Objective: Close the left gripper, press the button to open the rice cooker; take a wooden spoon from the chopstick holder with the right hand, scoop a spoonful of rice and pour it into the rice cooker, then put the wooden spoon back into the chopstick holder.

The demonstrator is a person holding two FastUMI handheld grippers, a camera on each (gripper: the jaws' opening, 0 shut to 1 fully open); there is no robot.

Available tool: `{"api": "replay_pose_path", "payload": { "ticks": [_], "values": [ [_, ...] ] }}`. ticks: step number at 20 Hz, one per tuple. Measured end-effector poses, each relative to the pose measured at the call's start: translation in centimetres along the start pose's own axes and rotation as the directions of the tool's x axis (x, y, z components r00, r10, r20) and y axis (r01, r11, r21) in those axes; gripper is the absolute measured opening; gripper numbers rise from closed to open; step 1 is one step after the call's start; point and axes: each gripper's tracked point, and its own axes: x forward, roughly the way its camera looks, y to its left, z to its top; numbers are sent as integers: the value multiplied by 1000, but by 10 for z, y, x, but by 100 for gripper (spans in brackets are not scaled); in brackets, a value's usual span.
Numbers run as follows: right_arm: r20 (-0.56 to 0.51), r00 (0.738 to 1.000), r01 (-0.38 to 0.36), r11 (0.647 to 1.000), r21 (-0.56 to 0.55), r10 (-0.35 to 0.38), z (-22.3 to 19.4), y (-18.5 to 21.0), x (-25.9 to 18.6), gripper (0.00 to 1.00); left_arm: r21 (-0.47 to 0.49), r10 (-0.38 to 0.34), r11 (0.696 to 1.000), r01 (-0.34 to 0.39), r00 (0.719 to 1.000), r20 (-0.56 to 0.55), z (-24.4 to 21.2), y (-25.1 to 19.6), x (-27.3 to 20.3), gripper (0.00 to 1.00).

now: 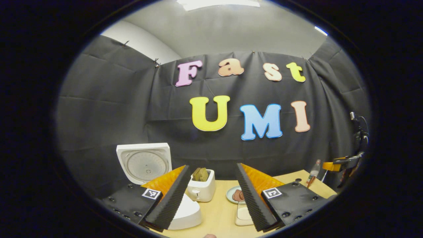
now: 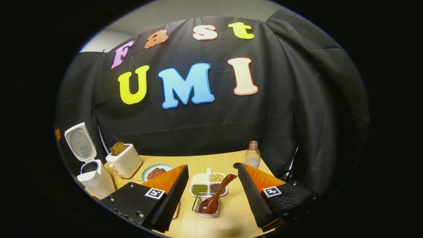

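Overhead light from a ceiling panel (image 1: pixel 218 3) at 12 o'clock in the left gripper view falls evenly on the pale grey ceiling and the wooden surface (image 1: pixel 221 215), while the black cloth wall soaks up most of it and stays dim. Fisheye distortion bows the wall seams and the surface edge toward 3 and 9 o'clock in both views, and detail softens and darkens at the rim. A glossy highlight sits on the wooden spoon (image 2: pixel 213 200) in the right gripper view, with soft short shadows beneath the things around it.
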Motion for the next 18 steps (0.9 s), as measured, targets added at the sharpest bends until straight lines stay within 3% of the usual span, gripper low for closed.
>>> {"api": "replay_pose_path", "payload": {
  "ticks": [2,3,7,12,15,17,18],
  "values": [
    [-65,998,14,999,29,-12,-22,-8,17,88,-17,-13,1000,13,1000,-3,1,-5,-1,96],
    [-84,996,18,999,47,-14,-28,-11,23,92,-24,-18,1000,18,1000,-2,2,-6,0,96],
    [-162,986,55,991,123,-35,-59,-26,58,92,-8,-9,1000,9,1000,-11,-1,-7,-2,97],
    [-251,967,98,973,209,-43,-93,-35,106,76,-5,19,1000,-19,999,-36,-4,-6,2,97],
    [-276,961,95,967,237,-27,-105,-34,127,79,-14,16,1000,-17,998,-62,-13,-7,6,97],
    [-280,959,110,965,238,-40,-108,-37,134,65,-11,19,1000,-20,997,-69,-16,-6,6,97],
    [-277,960,107,964,244,-36,-106,-36,134,52,-11,21,1000,-22,998,-66,-14,-6,6,96]
  ]
}}
